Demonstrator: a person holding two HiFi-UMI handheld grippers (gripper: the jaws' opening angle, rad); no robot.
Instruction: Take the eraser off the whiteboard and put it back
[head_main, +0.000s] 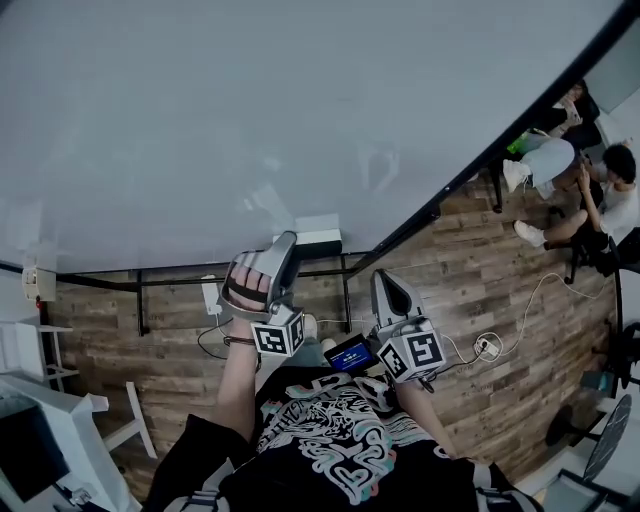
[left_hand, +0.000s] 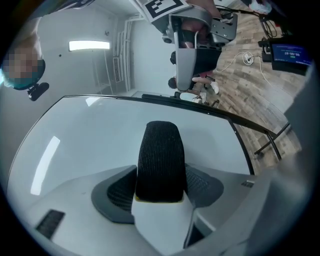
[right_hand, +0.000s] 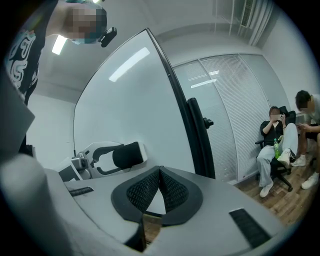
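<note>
The left gripper (left_hand: 161, 187) grips the eraser (left_hand: 160, 157) by its sides, right at the face of the whiteboard (left_hand: 95, 137) (a hold fit, I judge, for pulling it straight off), while the right gripper (right_hand: 159, 189) hangs idle beside it, jaws together, empty.

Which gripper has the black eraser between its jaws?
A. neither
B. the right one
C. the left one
C: the left gripper clamps the eraser between its pads, while the right gripper is shut with nothing in it.
</note>
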